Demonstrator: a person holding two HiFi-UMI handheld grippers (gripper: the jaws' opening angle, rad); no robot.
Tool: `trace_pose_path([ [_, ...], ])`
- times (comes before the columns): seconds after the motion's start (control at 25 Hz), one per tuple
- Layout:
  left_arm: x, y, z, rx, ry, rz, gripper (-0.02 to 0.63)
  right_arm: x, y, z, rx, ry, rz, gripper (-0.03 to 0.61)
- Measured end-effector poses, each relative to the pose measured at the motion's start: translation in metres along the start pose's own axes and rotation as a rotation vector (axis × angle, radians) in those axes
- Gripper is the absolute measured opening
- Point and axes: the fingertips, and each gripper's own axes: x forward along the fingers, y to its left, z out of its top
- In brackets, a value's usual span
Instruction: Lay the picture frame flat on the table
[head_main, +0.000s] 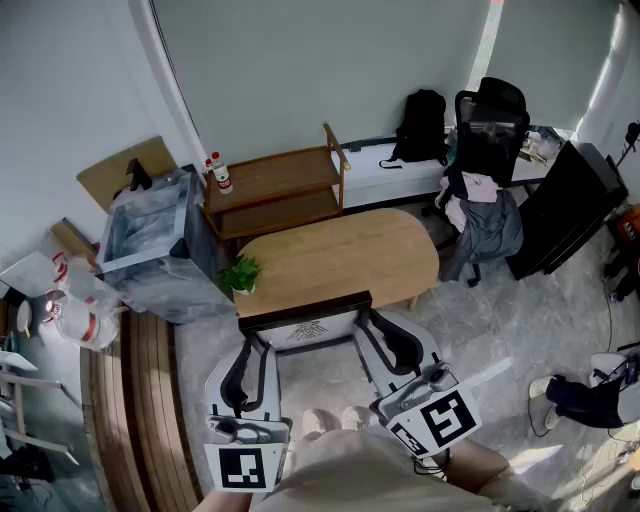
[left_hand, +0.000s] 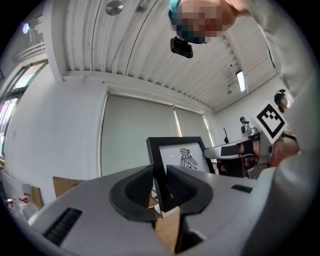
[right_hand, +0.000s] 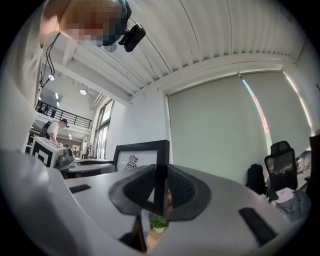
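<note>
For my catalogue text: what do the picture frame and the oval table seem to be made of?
The picture frame: black matte border, wood or plastic, cannot tell. The oval table: light wood or veneer, by its warm tan colour; smooth, softly shiny top.

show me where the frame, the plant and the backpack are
frame (head_main: 306, 323), head view, on the white print inside its dark border
plant (head_main: 241, 274), head view, on the green leaves
backpack (head_main: 421, 125), head view, on the middle of its black body
</note>
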Motion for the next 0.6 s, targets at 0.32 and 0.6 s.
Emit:
trace_pose_path([
  [0.32, -0.0009, 0.0081, -0.007, -0.006, 0.017, -0.002, 0.08, 0.0036, 0.0067, -0.0043, 0.0, 0.002, 0.001, 0.058],
  [0.6, 0.0038, -0.0006, -0.009, -0.003, 0.028, -0.008, 0.081, -0.0012, -0.0023, -0.0065, 0.007, 0.007, -0.002, 0.058],
])
